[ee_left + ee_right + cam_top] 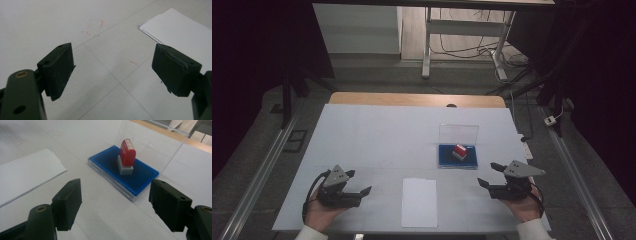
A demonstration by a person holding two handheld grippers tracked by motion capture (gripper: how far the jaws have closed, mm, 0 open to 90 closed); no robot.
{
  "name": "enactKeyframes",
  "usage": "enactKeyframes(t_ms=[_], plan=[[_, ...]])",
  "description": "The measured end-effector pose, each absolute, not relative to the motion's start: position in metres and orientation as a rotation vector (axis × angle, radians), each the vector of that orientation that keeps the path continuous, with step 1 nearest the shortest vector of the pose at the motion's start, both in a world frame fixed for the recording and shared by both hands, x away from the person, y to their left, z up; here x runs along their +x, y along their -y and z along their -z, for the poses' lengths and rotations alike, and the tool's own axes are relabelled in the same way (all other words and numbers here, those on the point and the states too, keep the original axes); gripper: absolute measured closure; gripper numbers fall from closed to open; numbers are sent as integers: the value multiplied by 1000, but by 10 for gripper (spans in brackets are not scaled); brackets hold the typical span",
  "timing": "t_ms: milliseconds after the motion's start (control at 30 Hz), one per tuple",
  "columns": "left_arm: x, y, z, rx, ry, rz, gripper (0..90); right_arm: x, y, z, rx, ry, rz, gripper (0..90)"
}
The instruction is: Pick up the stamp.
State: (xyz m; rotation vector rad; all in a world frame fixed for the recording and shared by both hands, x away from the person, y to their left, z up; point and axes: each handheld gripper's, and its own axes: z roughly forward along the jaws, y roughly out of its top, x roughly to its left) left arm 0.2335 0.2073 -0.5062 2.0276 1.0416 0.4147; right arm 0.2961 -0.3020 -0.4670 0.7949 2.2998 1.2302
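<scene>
Left gripper (357,184) sits at the near left of the table (362,130), resting low in the person's hand, jaws spread wide with nothing between them; its own view looks along bare tabletop toward the sheet's corner. Reads as parked, probably waiting to steady the paper.

White paper sheet (419,202) lies flat at near centre, long side running away from the person, roughly midway between both grippers. Likely put there as the stamping target, reachable from either side.

Ink pad case (457,156) sits right of centre, a bit farther out than the sheet, clear lid (458,134) standing upright at its far edge, so the blue pad is exposed. Red stamp (460,151) with grey base stands on the pad, tilted slightly, presumably resting there to take ink.

Right gripper (490,175) at near right, jaws released and empty, aimed at the case; in the right gripper view the stamp (127,156) sits ahead between the jaw lines, well apart from them. My read: lined up to pick the stamp, approach not yet made.
</scene>
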Motion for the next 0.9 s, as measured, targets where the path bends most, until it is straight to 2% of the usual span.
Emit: enactKeyframes(t_ms=[633,900], plan=[[235,-206,508,2044,-1036,-417,192,317,280,451,774,-2355,-1198,267],[235,-206,508,2046,-1039,-416,191,338,270,451,783,-2391,-1156,278]])
